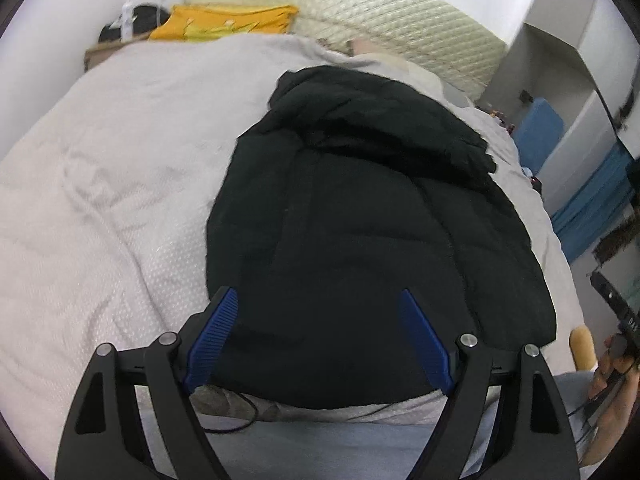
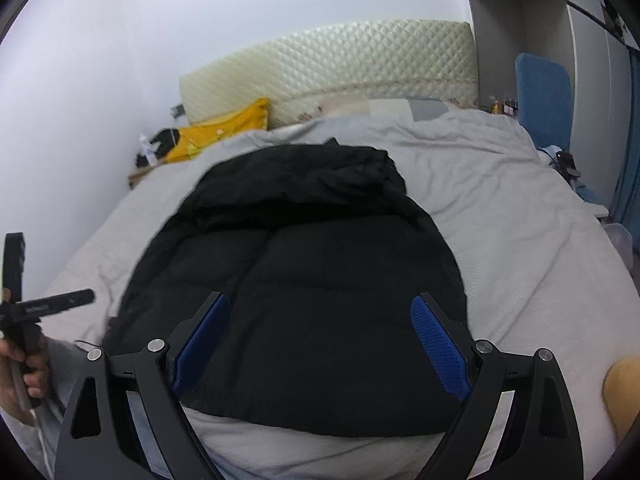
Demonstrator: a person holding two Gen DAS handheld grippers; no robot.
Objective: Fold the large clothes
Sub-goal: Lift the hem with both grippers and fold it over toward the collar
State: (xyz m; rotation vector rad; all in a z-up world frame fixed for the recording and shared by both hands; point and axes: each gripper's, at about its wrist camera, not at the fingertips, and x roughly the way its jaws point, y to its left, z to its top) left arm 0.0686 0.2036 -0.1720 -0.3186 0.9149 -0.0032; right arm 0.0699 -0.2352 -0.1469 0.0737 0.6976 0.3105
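Note:
A large black padded jacket (image 1: 360, 208) lies on a bed, its bulky hood end bunched toward the headboard. The right wrist view shows the same jacket (image 2: 304, 272) from its other side. My left gripper (image 1: 318, 294) hangs open above the jacket's near hem, blue pads (image 1: 212, 340) wide apart with nothing between them. Over the near hem further right, my right gripper (image 2: 320, 300) is open too and holds nothing. The left gripper's handle (image 2: 36, 308) and the hand on it show at the left edge of the right wrist view.
A pale grey bedspread (image 1: 100, 200) covers the bed. A quilted cream headboard (image 2: 360, 60) stands at the far end, with a yellow pillow (image 1: 228, 24) beside it. A blue chair (image 2: 540, 96) and white cabinets stand at the right. A thin black cable (image 1: 240, 420) hangs by the bed's near edge.

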